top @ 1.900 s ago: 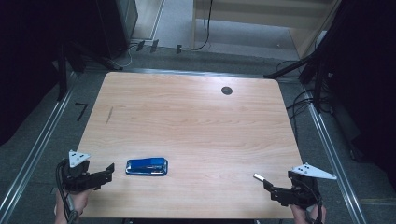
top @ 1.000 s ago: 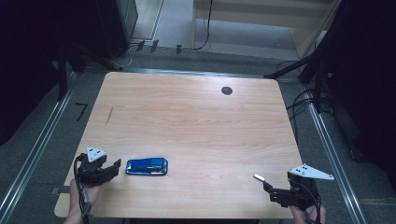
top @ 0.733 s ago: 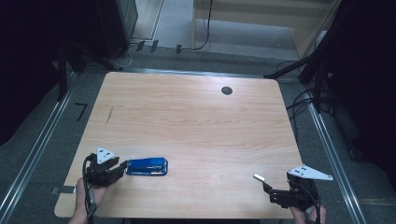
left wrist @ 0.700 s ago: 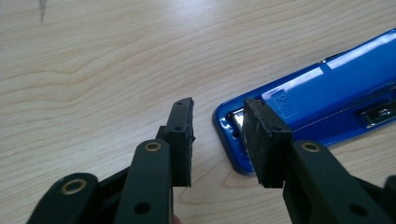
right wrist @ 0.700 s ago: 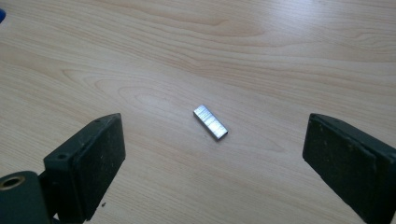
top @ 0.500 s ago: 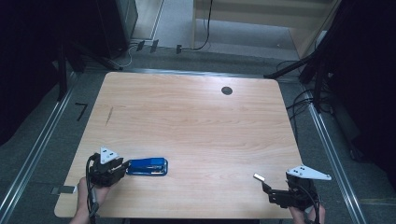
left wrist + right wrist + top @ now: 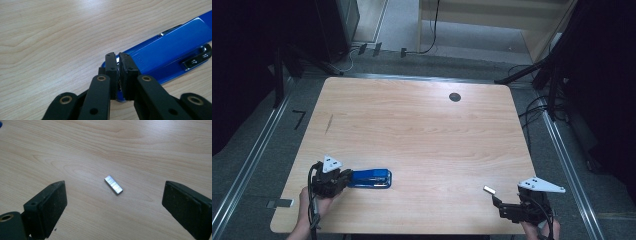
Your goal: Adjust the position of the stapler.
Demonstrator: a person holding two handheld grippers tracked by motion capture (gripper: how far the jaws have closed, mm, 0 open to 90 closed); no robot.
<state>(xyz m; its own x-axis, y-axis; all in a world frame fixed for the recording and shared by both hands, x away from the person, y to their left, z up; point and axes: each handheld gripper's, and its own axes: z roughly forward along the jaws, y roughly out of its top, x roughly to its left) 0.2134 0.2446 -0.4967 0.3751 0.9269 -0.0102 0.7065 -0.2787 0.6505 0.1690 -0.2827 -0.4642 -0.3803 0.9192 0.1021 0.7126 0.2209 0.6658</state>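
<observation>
A blue stapler lies flat near the table's front left. My left gripper sits at the stapler's left end. Its jaws have just been closing, and the pads now stand together over that end. I cannot tell whether any thin part is nipped between them. At the front right a small silver strip of staples lies on the wood. My right gripper stands wide open just behind the strip, a pad on either side, touching nothing.
The wooden table has a small black round spot near its far edge and a dark streak at the left. Metal rails and cables run along the floor on both sides. A hand holds each gripper at the front edge.
The left gripper moved right from the table's left edge up to the stapler's end, and its jaws closed. The right gripper and the staple strip stayed put.
</observation>
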